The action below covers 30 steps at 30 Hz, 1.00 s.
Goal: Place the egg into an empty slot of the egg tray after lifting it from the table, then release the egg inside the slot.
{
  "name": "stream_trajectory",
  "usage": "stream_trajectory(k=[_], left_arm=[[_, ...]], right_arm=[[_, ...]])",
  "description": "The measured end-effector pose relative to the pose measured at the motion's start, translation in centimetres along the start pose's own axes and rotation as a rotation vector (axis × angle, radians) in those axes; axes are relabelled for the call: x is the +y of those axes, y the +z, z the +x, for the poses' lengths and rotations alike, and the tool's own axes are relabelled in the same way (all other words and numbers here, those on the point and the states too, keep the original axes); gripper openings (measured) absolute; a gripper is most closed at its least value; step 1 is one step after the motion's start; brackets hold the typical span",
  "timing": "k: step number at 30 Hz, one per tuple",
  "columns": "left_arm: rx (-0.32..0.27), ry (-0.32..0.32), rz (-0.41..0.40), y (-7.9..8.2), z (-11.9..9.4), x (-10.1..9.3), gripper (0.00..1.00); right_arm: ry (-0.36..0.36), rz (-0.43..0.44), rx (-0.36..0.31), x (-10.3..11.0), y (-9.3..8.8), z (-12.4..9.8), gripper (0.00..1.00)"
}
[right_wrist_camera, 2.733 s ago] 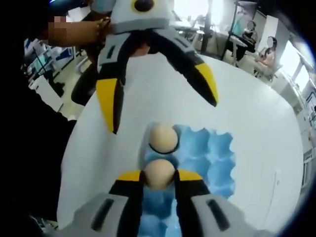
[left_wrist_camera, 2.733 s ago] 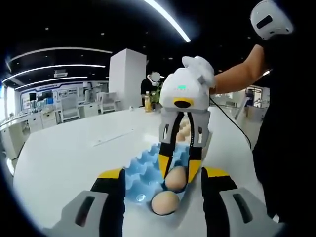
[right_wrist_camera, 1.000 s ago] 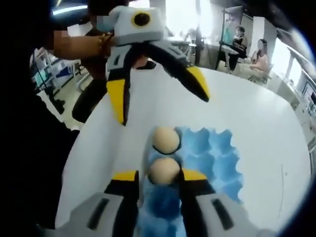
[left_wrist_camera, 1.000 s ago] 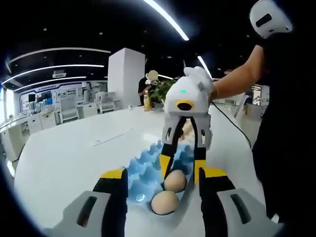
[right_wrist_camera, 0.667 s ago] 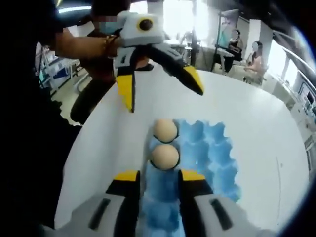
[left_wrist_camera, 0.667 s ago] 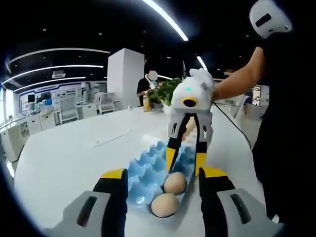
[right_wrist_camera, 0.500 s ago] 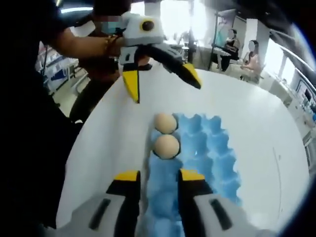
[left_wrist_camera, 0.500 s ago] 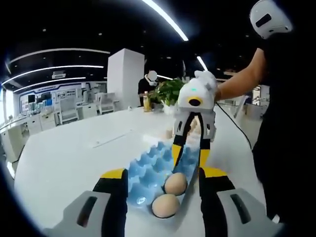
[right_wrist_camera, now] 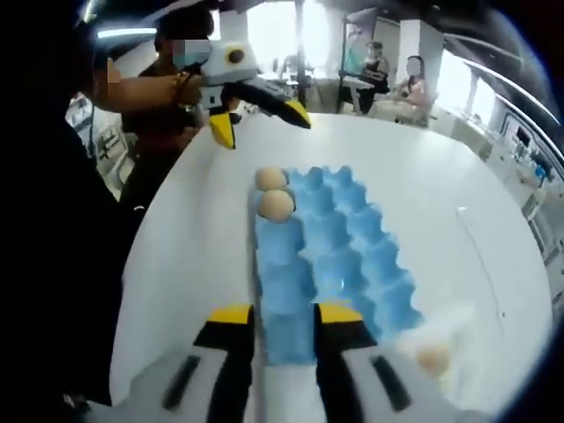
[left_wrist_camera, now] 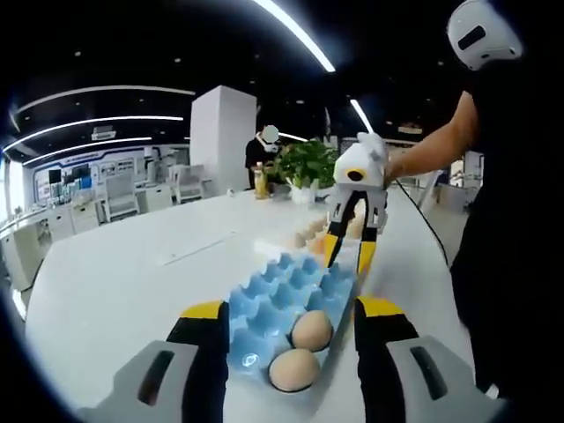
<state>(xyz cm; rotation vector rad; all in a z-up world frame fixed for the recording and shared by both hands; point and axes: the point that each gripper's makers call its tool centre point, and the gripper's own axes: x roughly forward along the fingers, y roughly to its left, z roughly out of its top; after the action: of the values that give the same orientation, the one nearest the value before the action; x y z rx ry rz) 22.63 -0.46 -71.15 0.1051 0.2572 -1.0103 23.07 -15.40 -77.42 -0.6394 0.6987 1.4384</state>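
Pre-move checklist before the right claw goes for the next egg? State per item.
1. Right claw open and carrying nothing: ok, nothing sits between its tips.
2. Two eggs seated in the blue egg tray: ok, near egg and second egg sit in adjacent end slots.
3. Empty slots left: ok, the other slots show bare blue.
4. More eggs on the white table to pick: ok, loose eggs lie past the tray's far end; count cannot tell.
5. Left claw out of the way: ok, open and held above the tray's near end.
6. Tray steady on the table: cannot tell.
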Motion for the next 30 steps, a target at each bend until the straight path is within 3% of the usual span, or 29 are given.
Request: stream_trajectory(k=[16,30], left_arm=[[0.008,-0.01,0.004,-0.1,0.2,-0.3,0.56],[-0.004,-0.003,0.0,0.3,0.0,-0.1,0.57]], right_arm=[[-0.105,0.078,0.086,-1.2,-6.4,-4.4,0.26],[-0.152,0.088,0.152,-1.9,-9.5,-6.8,0.26]])
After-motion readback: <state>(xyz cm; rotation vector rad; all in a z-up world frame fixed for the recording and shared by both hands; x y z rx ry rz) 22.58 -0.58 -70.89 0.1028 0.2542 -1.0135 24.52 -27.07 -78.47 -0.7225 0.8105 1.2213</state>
